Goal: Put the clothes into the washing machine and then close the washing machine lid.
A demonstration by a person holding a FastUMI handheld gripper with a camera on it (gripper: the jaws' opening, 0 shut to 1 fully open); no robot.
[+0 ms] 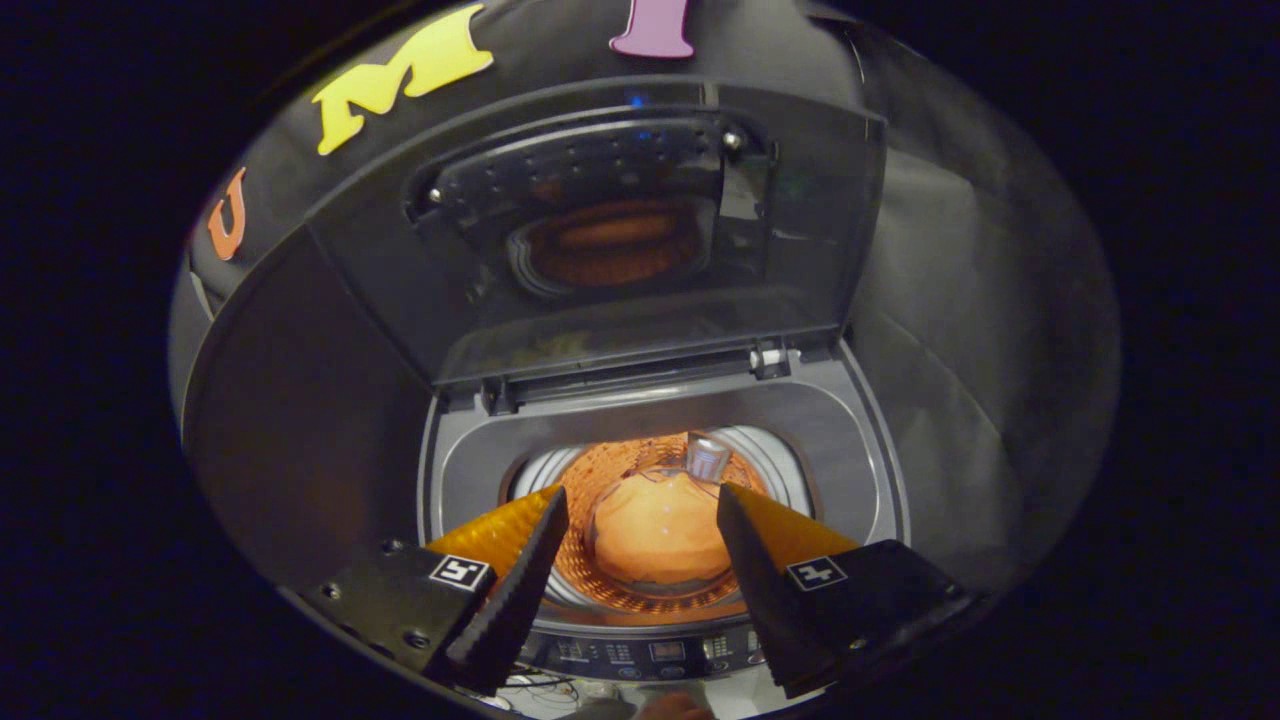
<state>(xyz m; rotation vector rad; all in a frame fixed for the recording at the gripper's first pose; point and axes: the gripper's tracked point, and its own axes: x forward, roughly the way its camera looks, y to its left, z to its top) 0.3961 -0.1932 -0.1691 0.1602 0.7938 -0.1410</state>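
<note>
While the gripper (640,505) hung over the near edge of the top-loading washing machine (860,470), its two fingers (520,570) stood wide apart with nothing between them. Beyond the fingertips I looked straight down into the drum (640,470), lit orange, where a pale rounded heap lay at the bottom; I took it for the clothes (655,535), already inside, though the light made the fabric hard to read. A small whitish fitting (706,457) sat at the drum's far rim. The lid (600,230) stood raised on its hinges (765,358) at the far side, its glass panel mirroring the drum's glow. The control panel (650,652) ran along the near edge, under the fingers.

By my reckoning the loading was done and the closing was the step in hand. To do it well I would lift the gripper clear of the opening, reach to the lid's upper free edge, well away from the hinges, hook or press it with one finger, and bring it toward me in a slow arc, letting it settle rather than drop.
</note>
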